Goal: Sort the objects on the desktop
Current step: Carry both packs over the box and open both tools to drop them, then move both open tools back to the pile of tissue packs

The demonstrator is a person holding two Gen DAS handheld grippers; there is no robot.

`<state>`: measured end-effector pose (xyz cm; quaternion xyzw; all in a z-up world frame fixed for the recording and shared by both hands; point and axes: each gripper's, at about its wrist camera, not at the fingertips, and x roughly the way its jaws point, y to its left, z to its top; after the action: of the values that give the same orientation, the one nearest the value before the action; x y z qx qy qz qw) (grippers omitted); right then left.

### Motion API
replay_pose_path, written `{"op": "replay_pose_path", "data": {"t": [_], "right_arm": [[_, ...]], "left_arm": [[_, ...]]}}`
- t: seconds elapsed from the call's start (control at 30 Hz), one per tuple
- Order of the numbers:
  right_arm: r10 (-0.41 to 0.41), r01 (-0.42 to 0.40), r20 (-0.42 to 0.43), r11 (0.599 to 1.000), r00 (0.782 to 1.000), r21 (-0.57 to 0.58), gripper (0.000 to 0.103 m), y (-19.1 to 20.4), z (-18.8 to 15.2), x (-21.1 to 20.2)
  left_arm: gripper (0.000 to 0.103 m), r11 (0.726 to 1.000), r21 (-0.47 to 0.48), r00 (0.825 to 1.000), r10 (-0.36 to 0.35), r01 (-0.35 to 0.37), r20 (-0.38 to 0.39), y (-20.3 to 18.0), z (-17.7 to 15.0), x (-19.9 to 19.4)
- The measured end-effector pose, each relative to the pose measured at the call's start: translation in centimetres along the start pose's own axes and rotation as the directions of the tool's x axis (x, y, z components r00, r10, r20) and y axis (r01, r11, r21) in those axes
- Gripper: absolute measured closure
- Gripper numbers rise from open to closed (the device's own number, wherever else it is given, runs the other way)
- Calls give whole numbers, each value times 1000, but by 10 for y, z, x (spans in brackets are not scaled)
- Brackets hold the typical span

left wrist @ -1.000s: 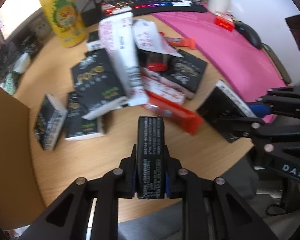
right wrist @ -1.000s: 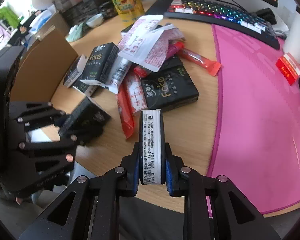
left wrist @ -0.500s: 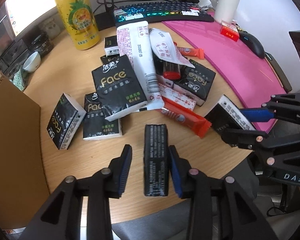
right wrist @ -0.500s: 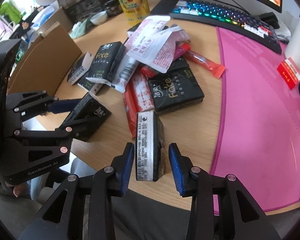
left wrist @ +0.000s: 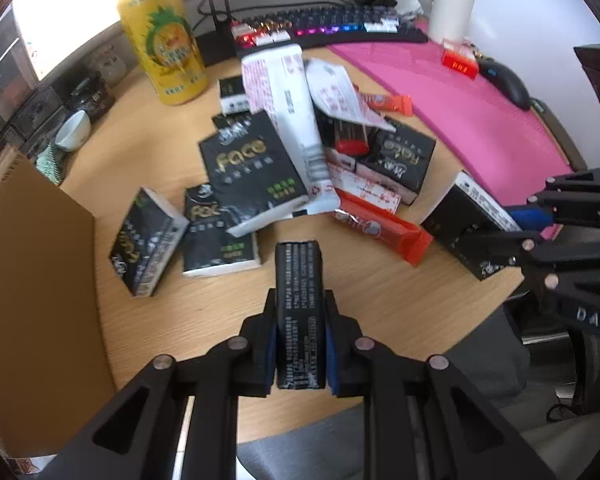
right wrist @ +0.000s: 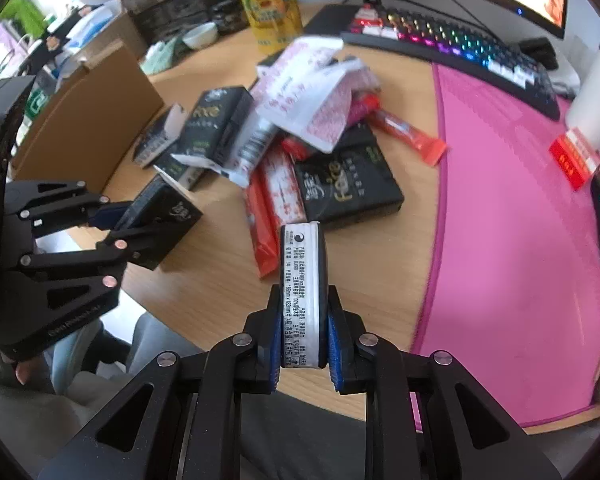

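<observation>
Wooden worktop (left wrist: 380, 292) fills both views, with a pink mat (right wrist: 512, 208) on its right part and a lit keyboard (right wrist: 460, 40) along the back. A yellow can (left wrist: 162, 36) stands upright near the monitor, and a cardboard box (left wrist: 32, 280) rises at the left edge; its inside is hidden.

The left gripper (left wrist: 300, 344) has just been closing and is now clamped on a black tissue pack (left wrist: 299, 308). This pack stands on edge between the pads, its long axis running straight away from the camera toward the pile, printed narrow side up.

The right gripper (right wrist: 303, 336) has likewise just been closing and is clamped on a second pack (right wrist: 303, 292), held the same way, its white printed edge up and its long axis pointing toward the pile.

Both held packs are near the front edge of the worktop. Between them and the keyboard lies a loose pile: more black packs (left wrist: 252, 172), red snack bars (left wrist: 384, 228) and white-and-red wrappers (right wrist: 312, 96), overlapping at mixed angles. One black pack (left wrist: 146, 240) lies tilted just beside the box. A small white bowl (left wrist: 74, 132) sits left of the can.
</observation>
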<state>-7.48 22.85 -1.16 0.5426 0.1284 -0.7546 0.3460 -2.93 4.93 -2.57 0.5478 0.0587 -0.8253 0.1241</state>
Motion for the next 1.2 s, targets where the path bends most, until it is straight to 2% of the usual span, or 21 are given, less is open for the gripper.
{"op": "replay_pose_path", "data": {"t": [0.1, 0.23, 0.33, 0.4, 0.53, 0.63, 0.77, 0.83, 1.03, 1.1, 1.17, 1.2], "right_arm": [[28, -27, 22, 999, 999, -46, 83, 8, 12, -18], [102, -93, 45, 983, 994, -161, 83, 41, 43, -40], [173, -151, 64, 953, 983, -263, 83, 85, 78, -52], [214, -180, 75, 932, 974, -314, 83, 112, 95, -56], [324, -274, 64, 876, 944, -398, 83, 180, 131, -53], [361, -311, 39, 848, 932, -430, 83, 221, 155, -38], [336, -298, 2, 838, 942, -456, 83, 260, 169, -11], [313, -283, -10, 844, 950, -456, 83, 265, 167, -2], [187, -154, 27, 877, 982, -455, 79, 271, 171, 16], [194, -162, 28, 883, 981, -440, 77, 266, 174, 16], [230, -204, 12, 884, 973, -420, 74, 261, 176, 13], [240, -213, 15, 886, 971, -412, 74, 257, 176, 10]], "left_arm": [[83, 998, -15, 997, -57, 58, 47, 14, 0, -28], [83, 998, -51, 989, -35, 42, 141, 44, -4, -79], [83, 993, -117, 974, 51, -26, 220, 80, -11, -122], [83, 976, -189, 956, 150, -104, 251, 111, -19, -144], [83, 922, -328, 933, 287, -207, 219, 169, -36, -156], [83, 895, -383, 935, 311, -228, 172, 203, -44, -143], [83, 885, -408, 944, 302, -225, 135, 230, -52, -125], [83, 883, -416, 948, 292, -217, 125, 238, -58, -118], [82, 886, -420, 958, 264, -197, 108, 242, -68, -106], [74, 894, -404, 959, 260, -196, 110, 238, -68, -105], [50, 893, -408, 958, 260, -189, 125, 237, -69, -108], [47, 892, -412, 956, 262, -186, 135, 236, -68, -112]]}}
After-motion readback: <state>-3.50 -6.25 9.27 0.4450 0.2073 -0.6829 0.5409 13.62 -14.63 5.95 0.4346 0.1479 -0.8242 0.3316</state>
